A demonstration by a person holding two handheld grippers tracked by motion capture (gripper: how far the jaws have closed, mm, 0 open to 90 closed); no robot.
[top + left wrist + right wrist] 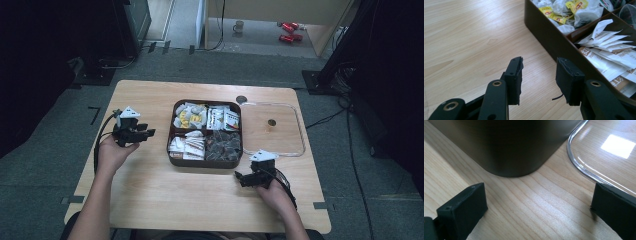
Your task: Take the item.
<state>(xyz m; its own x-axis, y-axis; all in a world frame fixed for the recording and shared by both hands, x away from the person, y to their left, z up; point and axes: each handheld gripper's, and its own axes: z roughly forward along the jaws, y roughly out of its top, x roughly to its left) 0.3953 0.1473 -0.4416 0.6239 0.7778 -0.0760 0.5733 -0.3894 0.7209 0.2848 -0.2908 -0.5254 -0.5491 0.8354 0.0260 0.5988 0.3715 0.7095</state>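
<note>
Judging from the layout, no step is under way yet: the brown divided box (205, 161) sits mid-table with its four compartments full of packets and tea bags, and the clear lid (298, 131) lies flat just to its right. Left tongs (145, 133) hang left of the box, jaws parted and empty; right tongs (241, 178) sit at the box's near right corner, jaws wide apart, holding nothing. A likely next move is gripping the lid's near edge to cover the box.

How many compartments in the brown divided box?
4. In the dark brown square plastic box: far-left, yellow-tagged tea bags; far-right, white packets; near-left, white sachets; near-right, dark wrapped items.
</note>
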